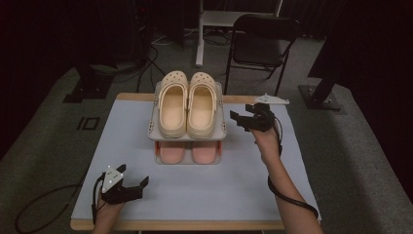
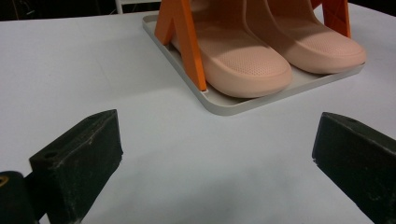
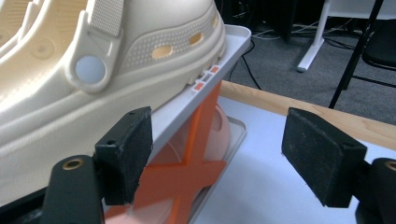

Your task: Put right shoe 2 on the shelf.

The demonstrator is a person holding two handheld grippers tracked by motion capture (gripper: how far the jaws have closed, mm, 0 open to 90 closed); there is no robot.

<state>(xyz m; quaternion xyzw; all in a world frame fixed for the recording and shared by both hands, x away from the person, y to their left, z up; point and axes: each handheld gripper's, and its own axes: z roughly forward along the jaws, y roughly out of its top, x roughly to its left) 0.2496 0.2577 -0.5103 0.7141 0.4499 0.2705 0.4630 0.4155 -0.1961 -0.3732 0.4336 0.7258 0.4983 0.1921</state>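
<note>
A small two-level shoe rack (image 1: 152, 132) stands at the back middle of the white table (image 1: 122, 146). A pair of cream clogs (image 1: 187, 105) lies on its grey top shelf (image 3: 205, 70). A pair of pink shoes (image 1: 187, 152) lies on the lower tray (image 2: 224, 103), between orange supports (image 2: 187, 42). My right gripper (image 1: 239, 117) hovers just right of the top shelf, open, nothing between its pads. In the right gripper view the right gripper (image 3: 219, 140) has its left pad close beside the shelf edge under a cream clog (image 3: 93, 70). My left gripper (image 1: 134, 175) rests open near the front left, and the left gripper (image 2: 217, 144) faces the pink shoes (image 2: 252, 65).
A black folding chair (image 1: 260, 41) and a white desk leg (image 1: 199, 39) stand on the carpet behind the table. Dark stand bases sit on the floor at left (image 1: 90, 87) and right (image 1: 319, 95). A wooden table edge (image 3: 299, 105) runs behind the rack.
</note>
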